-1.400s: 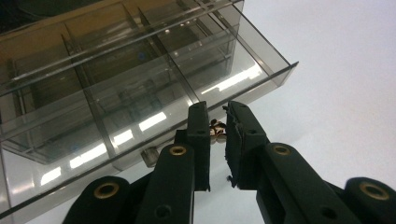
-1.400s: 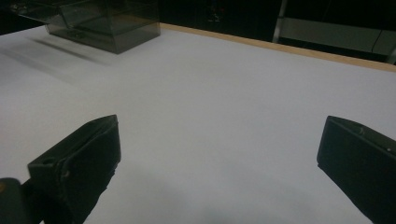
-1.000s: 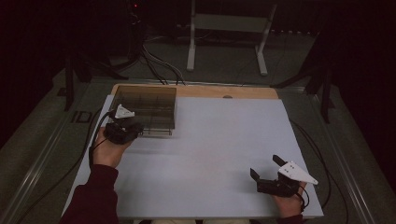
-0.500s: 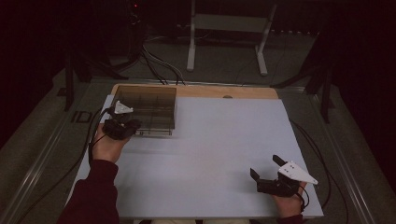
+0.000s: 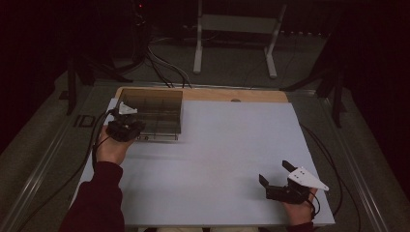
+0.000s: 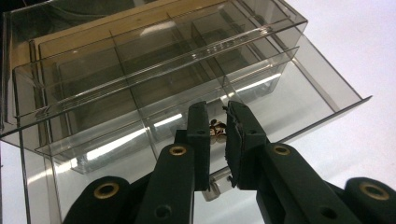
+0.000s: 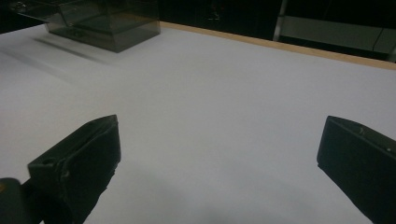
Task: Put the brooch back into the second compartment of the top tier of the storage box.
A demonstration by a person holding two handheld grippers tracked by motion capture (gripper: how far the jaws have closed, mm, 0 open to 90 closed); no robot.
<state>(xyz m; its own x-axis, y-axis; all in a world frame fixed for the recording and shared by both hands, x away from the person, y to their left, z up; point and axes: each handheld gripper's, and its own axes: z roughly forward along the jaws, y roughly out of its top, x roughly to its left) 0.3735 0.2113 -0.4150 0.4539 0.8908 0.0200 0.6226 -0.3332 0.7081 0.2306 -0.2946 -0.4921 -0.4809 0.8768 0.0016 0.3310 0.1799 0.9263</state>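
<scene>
Clear smoky plastic drawer box [image 5: 153,115] sits upper left; the left gripper [image 6: 217,135] pinches its little knob [image 6: 216,132] to pull. The right gripper [image 5: 274,175] rests lower right, jaws wide open, holding nothing.

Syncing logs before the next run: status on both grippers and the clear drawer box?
Left gripper shut on drawer knob of clear drawer box, drawer part open. Right gripper open, idle on white table. Nothing in the way.

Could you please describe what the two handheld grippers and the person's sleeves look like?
Both grippers are black. The left gripper has brass-coloured rivets along its jaw links; the right gripper carries a pale three-cornered plate. Black cables trail from each. The person wears dark red sleeves.
</scene>
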